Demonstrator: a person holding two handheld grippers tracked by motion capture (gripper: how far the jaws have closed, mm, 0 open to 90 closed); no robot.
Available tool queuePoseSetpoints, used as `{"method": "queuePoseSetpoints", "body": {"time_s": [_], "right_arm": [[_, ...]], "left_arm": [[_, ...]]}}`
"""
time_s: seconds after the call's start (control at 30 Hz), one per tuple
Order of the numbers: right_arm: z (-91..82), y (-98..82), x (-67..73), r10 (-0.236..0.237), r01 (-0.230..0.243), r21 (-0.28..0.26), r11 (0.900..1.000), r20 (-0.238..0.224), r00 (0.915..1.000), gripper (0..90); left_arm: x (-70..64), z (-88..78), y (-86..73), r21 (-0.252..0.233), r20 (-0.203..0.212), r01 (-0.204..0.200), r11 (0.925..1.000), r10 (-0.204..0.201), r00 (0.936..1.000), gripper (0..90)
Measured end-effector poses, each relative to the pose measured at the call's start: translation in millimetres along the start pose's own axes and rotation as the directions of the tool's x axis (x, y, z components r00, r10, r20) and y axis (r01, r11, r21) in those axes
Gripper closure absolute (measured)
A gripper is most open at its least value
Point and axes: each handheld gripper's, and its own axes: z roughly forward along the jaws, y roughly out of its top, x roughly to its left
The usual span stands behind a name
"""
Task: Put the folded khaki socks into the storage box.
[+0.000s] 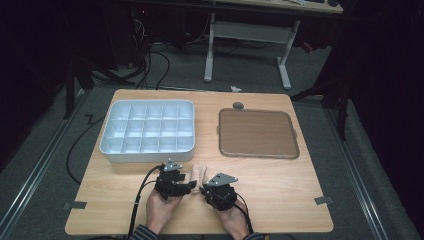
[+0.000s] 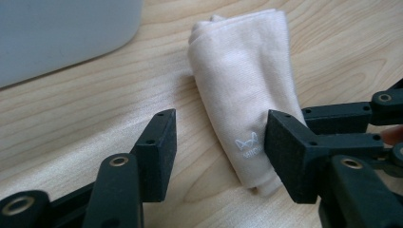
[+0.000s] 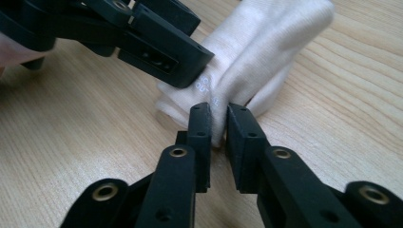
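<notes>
Room: dark floor with trailing cables around a pale wooden bench (image 1: 280,200), and the white legs of another desk stand beyond its far edge.
Bench, far left: a white compartment tray (image 1: 112,150) sits here, a grid of small cells, none visibly filled.
Bench, far right: a brown square mat (image 1: 257,134) lies flat, well apart from the tray, with a small dark round thing (image 1: 238,105) just beyond its far edge.
Cloth: a cream folded cloth (image 2: 247,90) lies on the wood near the middle of the near edge, just in front of the tray, rolled lengthwise, with a small white logo printed near its close end.
Left claw: the left claw (image 2: 219,152) is spread wide and low over the bench; one pad sits right against the cloth's side by the logo, the other is clear of it on bare wood, and nothing is pinched.
Right claw: the right claw (image 3: 217,124) has its pads close together with a narrow gap between them; a fold at the cloth's end sits in that gap, and whether the pads truly press it is hard to tell.
Meeting point: both claws come together at the same end of the cloth, the left one crossing just above the right one's tips.
Hands: the person's hands enter from the near edge, side by side, sleeves just showing.
</notes>
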Motion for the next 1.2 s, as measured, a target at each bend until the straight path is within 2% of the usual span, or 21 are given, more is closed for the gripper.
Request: {"method": "queuePoseSetpoints", "body": {"time_s": [0.1, 0.2, 0.3, 0.37, 0.4, 0.6, 0.77, 0.93, 1.03, 1.1, 1.2], "right_arm": [[-1.0, -1.3, -0.1, 0.002, -0.002, -0.009, 1.0, -0.002, 1.0, 79.1], [-0.4, -1.8, 0.0, -0.001, 0.001, -0.006, 1.0, -0.003, 1.0, 80.9], [0.3, -2.0, 0.1, -0.006, 0.006, -0.006, 1.0, -0.002, 1.0, 82.5], [0.4, -2.8, 0.2, 0.0, 0.0, -0.003, 1.0, -0.003, 1.0, 82.8], [0.5, -3.5, -0.1, 0.001, -0.001, -0.009, 1.0, -0.006, 1.0, 82.9], [-2.2, -4.8, -1.7, 0.002, -0.002, -0.013, 1.0, -0.004, 1.0, 78.0], [-15.0, -4.6, -4.5, 0.025, -0.025, -0.06, 0.998, -0.003, 0.9997, 69.5], [-33.7, -9.6, -17.4, 0.054, -0.051, -0.091, 0.995, 0.024, 0.9983, 67.8], [-43.4, -17.1, -29.2, 0.079, -0.073, -0.099, 0.992, 0.056, 0.9953, 67.1], [-48.8, -23.6, -39.7, 0.115, -0.107, -0.103, 0.989, 0.079, 0.9902, 66.6], [-54.7, -31.7, -52.1, 0.141, -0.129, -0.102, 0.986, 0.115, 0.9834, 65.5]], "left_arm": [[0.9, -3.9, 2.1, -0.04, 0.012, 0.023, 0.9989, -0.022, 0.9997, 41.8], [-0.3, -3.6, 6.8, -0.038, 0.008, 0.015, 0.9992, -0.015, 0.9999, 40.4], [-4.1, 1.5, 11.5, -0.022, -0.016, -0.009, 0.9997, 0.009, 0.9998, 40.4], [-5.6, 8.8, 12.4, 0.017, -0.048, -0.035, 0.9992, 0.036, 0.9982, 41.6], [-5.4, 12.4, 12.1, 0.035, -0.051, -0.039, 0.9986, 0.041, 0.9979, 41.6], [-4.4, 9.9, 14.5, 0.023, -0.032, -0.025, 0.9994, 0.025, 0.9992, 40.7], [-4.2, 3.9, 21.4, -0.005, -0.013, -0.013, 0.9999, 0.013, 0.9998, 37.6], [-3.8, 3.0, 31.4, -0.014, -0.007, 0.003, 0.9999, -0.003, 1.0, 34.8], [-0.6, 9.3, 33.4, 0.001, -0.008, 0.015, 0.9999, -0.015, 0.9999, 34.7], [1.6, 15.6, 32.6, 0.023, -0.013, 0.024, 0.9994, -0.024, 0.9996, 34.7], [0.2, 22.3, 31.4, 0.034, -0.014, 0.026, 0.9991, -0.025, 0.9996, 34.8]]}}
